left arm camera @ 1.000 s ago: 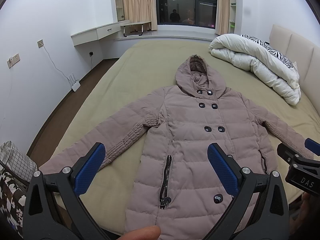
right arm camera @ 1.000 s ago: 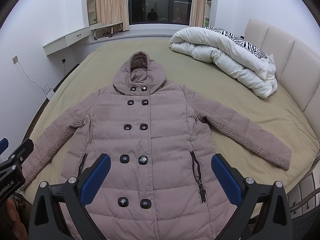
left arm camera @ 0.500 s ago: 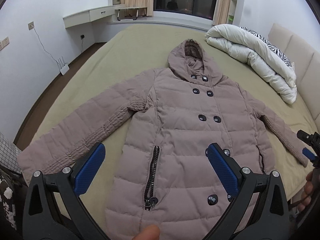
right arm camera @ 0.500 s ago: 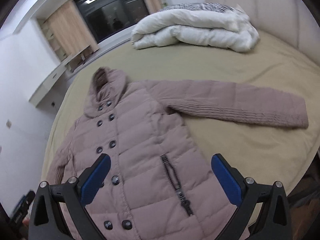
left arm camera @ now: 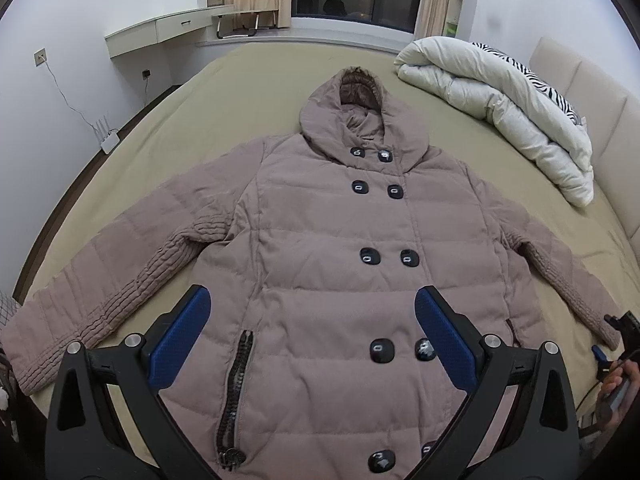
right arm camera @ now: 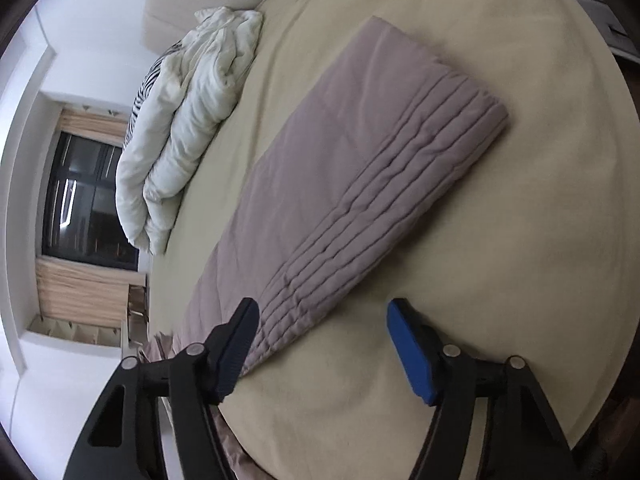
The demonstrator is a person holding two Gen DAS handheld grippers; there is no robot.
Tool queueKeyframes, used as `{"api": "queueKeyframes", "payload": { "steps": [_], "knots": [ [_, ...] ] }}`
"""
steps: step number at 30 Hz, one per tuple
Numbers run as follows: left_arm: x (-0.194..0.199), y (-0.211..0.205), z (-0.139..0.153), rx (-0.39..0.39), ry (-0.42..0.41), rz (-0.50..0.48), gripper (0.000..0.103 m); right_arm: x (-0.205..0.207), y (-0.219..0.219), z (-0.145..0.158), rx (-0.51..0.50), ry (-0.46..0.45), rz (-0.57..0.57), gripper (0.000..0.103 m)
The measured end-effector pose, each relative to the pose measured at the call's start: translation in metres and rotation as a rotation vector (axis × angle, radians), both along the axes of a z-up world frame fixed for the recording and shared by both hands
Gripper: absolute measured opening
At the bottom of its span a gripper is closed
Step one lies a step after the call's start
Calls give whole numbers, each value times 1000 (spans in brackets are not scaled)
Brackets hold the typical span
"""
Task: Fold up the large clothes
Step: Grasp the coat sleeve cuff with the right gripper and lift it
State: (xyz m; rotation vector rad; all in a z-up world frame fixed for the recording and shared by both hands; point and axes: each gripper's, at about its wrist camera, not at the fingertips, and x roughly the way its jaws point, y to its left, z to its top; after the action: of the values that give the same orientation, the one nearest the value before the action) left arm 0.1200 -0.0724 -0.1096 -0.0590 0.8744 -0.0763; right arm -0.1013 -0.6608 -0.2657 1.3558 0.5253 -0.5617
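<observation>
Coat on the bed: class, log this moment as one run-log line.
coat: flat, unfolded | right gripper: open, closing beside right sleeve | left gripper: open, above hem

Left gripper (left arm camera: 312, 340) open; right gripper (right arm camera: 322, 340) rolled, closing

No legible text, label, brand, number or sign found in either wrist view. Dark oval buttons (left arm camera: 371, 256) on mauve quilted hooded coat (left arm camera: 340, 280) carry pale marking, too small to be read. Black device (left arm camera: 626, 326) at right edge of left wrist view: lettering not discernible.
</observation>
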Motion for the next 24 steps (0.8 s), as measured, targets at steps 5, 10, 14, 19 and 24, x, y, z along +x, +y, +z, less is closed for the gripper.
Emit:
{"api": "queueKeyframes", "payload": {
  "steps": [5, 10, 14, 19, 24],
  "knots": [
    [15, -15, -2, -69, 9, -46, 103, 4, -21, -8, 8, -9, -54, 40],
    [31, -22, -10, -143, 27, -88, 103, 49, -28, 24, -121, 62, 24, 19],
    [45, -18, -11, -212, 26, -103, 103, 110, 10, 95, -385, 79, 206, 15],
    [66, 10, -15, -320, 42, -63, 103, 209, 145, 157, -782, 91, 589, 13],
    [96, 47, -34, -486, 116, -29, 103, 272, 287, 145, -1049, 91, 900, 13]
  ]
}}
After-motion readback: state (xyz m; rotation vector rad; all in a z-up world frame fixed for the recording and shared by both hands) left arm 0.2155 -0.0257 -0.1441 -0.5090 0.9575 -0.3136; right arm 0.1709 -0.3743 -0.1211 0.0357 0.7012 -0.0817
